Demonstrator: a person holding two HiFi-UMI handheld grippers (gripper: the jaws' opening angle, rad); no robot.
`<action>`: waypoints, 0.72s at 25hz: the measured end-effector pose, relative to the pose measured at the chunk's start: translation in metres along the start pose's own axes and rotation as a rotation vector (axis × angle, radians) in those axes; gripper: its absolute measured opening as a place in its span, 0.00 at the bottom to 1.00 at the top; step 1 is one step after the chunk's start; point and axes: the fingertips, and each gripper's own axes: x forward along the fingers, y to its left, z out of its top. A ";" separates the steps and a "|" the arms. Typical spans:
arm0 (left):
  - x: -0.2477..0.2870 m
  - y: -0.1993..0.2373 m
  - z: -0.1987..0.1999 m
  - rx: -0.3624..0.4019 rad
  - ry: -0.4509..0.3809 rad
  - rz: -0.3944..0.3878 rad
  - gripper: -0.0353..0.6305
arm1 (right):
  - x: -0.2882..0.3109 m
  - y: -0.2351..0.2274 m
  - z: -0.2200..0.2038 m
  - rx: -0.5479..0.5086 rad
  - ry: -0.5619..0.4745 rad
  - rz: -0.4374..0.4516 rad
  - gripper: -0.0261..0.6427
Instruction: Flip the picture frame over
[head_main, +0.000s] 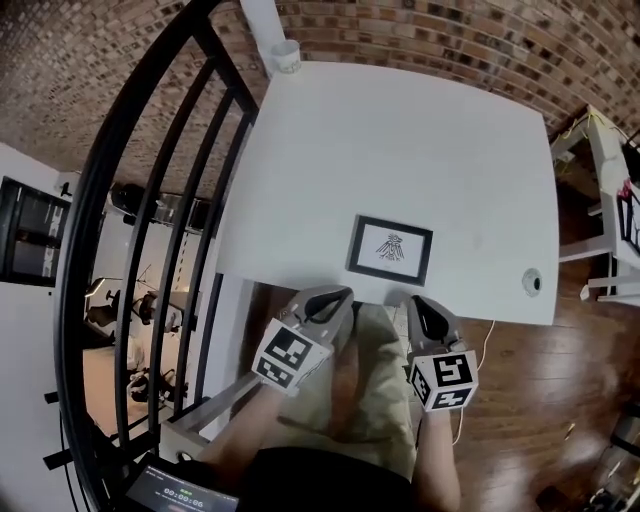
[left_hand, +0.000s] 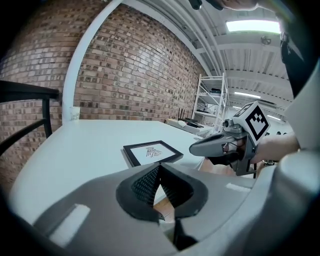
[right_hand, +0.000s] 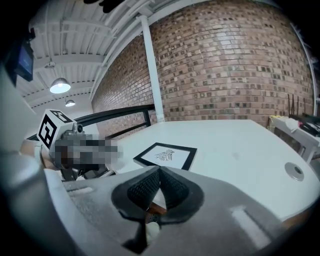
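Observation:
The picture frame (head_main: 390, 249) is black-edged with a white print of a dark drawing. It lies face up, flat on the white table (head_main: 400, 140) close to the near edge. My left gripper (head_main: 335, 300) and right gripper (head_main: 424, 304) hover side by side just short of that edge, both pointing toward the frame and both shut with nothing in them. In the left gripper view the frame (left_hand: 152, 152) lies ahead of my shut left gripper (left_hand: 160, 170), and the right gripper (left_hand: 220, 145) shows at the right. The right gripper view has the frame (right_hand: 166, 155) beyond my right gripper (right_hand: 159, 172).
A white cup (head_main: 286, 55) stands at the table's far left corner by a white post. A black metal railing (head_main: 150, 200) runs along the left side. A round grommet (head_main: 532, 282) sits in the table's near right corner. White shelving (head_main: 610, 200) stands at the right, over wooden floor.

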 end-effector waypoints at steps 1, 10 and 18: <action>0.002 0.002 0.002 -0.002 0.000 -0.002 0.08 | 0.002 -0.002 0.000 -0.001 0.004 -0.003 0.03; 0.016 0.027 0.000 -0.034 0.029 0.030 0.08 | 0.005 -0.030 -0.005 -0.015 0.040 -0.067 0.03; 0.016 0.030 -0.001 -0.026 0.060 0.020 0.16 | 0.010 -0.033 -0.020 0.005 0.105 -0.044 0.17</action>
